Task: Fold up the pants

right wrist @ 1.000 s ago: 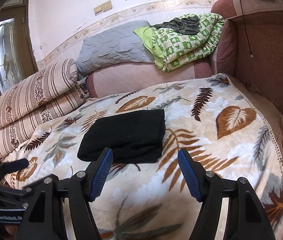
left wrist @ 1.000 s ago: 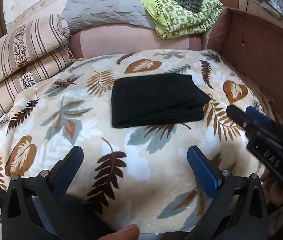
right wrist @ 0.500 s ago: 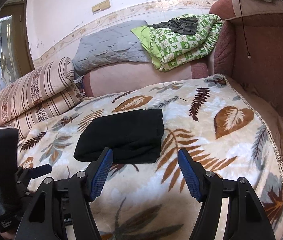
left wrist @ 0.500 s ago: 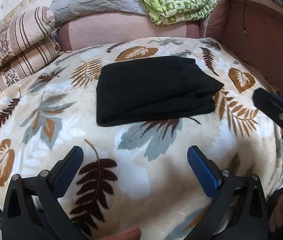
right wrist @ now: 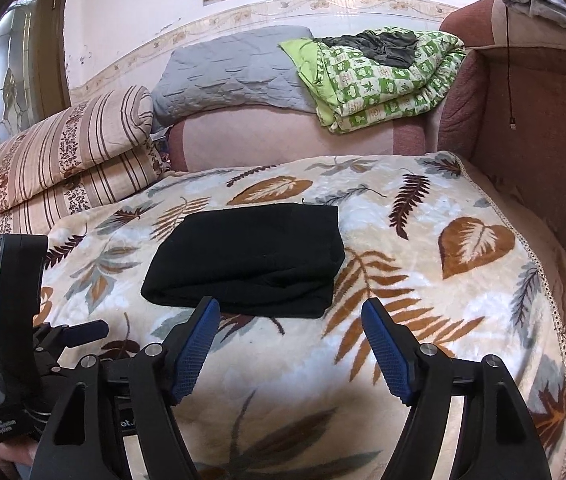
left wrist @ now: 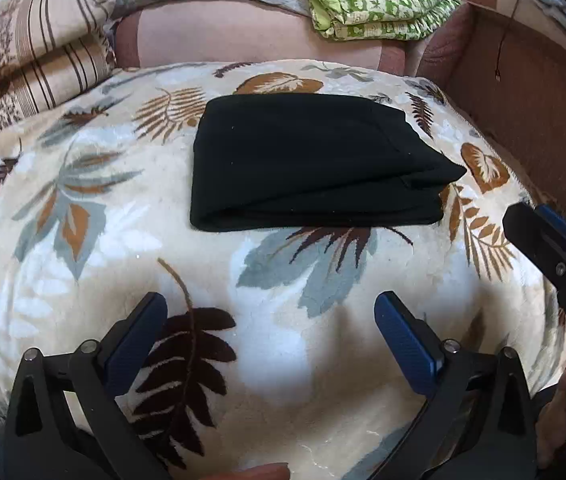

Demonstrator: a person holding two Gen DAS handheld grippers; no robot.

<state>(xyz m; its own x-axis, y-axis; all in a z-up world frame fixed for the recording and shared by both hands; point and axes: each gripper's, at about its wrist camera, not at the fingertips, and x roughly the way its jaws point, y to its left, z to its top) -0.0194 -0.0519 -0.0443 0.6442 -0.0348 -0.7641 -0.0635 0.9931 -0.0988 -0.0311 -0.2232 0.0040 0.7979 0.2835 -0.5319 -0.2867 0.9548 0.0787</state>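
The black pants lie folded into a compact rectangle on the leaf-patterned blanket, near the middle of the bed.

In the left wrist view, the left gripper hangs above the blanket with its jaws spread wide and nothing between them. The pants sit well ahead of the blue finger pads, apart from them, with a stretch of bare blanket in between. Their thick folded edge faces the gripper, and the bundle sits roughly centred in the gap between the jaws.

In the right wrist view, the right gripper is likewise released and empty. Here the pants lie ahead and slightly to the left. The tip of the left-hand pad overlaps the near edge of the cloth in the picture, but whether it touches cannot be told. The right-hand pad stands over bare blanket, to the right of the pants.

Behind the bed a striped pillow stack, a grey quilted cover and a green patterned quilt rest along a pink sofa back.
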